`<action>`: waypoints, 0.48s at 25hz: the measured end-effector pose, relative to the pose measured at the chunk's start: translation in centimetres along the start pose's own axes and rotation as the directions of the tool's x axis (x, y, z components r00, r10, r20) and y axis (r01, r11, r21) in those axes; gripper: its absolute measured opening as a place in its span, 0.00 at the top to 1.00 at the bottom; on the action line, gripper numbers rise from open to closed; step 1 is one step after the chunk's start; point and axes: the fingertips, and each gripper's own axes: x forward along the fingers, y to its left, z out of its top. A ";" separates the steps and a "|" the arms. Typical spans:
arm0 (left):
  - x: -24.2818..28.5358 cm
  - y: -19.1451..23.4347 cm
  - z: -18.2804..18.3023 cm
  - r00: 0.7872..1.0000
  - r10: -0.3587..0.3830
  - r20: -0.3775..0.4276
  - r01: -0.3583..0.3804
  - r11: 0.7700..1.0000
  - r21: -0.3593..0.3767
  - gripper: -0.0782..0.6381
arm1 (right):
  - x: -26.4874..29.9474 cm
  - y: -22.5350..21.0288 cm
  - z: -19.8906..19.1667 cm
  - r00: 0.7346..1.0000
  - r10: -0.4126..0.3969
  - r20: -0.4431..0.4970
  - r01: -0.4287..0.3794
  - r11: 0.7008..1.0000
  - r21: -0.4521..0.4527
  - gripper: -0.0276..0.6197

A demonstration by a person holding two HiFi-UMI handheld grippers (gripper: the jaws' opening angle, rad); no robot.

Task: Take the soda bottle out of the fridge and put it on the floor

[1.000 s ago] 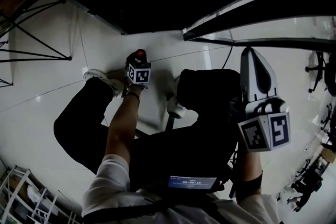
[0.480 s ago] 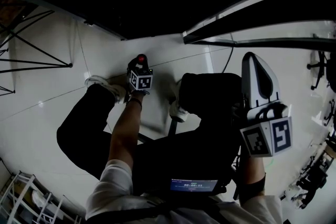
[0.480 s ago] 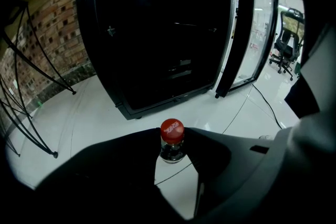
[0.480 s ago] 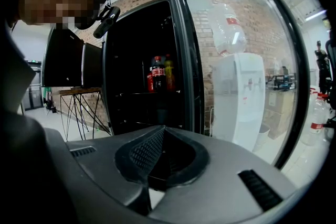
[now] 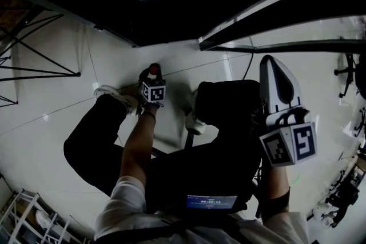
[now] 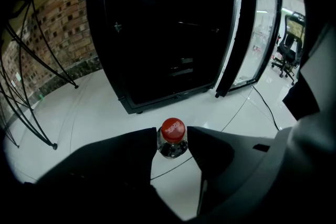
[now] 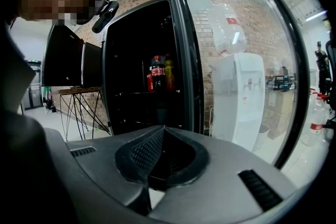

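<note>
The soda bottle (image 6: 172, 145) stands upright on the white floor (image 6: 105, 113), its long axis vertical and its red cap (image 6: 172, 129) pointing straight up at us in the left gripper view. We cannot see its base from any view. The left gripper (image 6: 172, 138) comes down over it from above, one jaw on either side of the neck just under the cap. Those jaws are opening, though the pads lie right against the neck and we can make out no gap.

The right gripper (image 7: 157, 139) is held up and away at our right side, its jaws closed tip to tip with nothing between them.

Beyond the bottle, the bottom front edge of the dark fridge (image 6: 168, 23) runs across the floor, with bare tiles between the two. The glass door (image 6: 252, 23) stands open to the right, and a thin cable (image 6: 262, 107) trails over the floor from near its lower corner. To the left, the slanting wire legs of a stand (image 6: 31, 86) are well apart from the bottle, so open floor lies on that side.

In the head view our shoe (image 5: 111, 92) rests just left of the gripper, and our bent knee (image 5: 223, 100) crowds the right side
</note>
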 end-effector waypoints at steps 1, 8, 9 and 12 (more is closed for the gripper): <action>-0.2 0.0 0.1 1.000 -0.002 0.004 0.002 1.000 -0.008 0.62 | 0.0 0.0 0.0 1.000 -0.001 0.000 0.001 1.000 -0.001 0.93; -4.3 0.6 0.6 0.999 0.029 0.036 -0.025 0.994 -0.110 0.61 | 0.1 -0.2 -0.3 1.000 0.003 -0.004 -0.003 1.000 0.000 0.93; -5.1 0.9 1.2 0.998 0.042 0.052 -0.034 0.990 -0.134 0.62 | 0.1 -0.3 -0.4 1.000 0.003 -0.004 -0.003 1.000 -0.002 0.93; -8.7 2.0 3.7 0.987 0.089 0.131 -0.060 0.977 -0.207 0.76 | -0.4 -0.6 -0.8 1.000 -0.010 -0.012 0.010 1.000 -0.013 0.93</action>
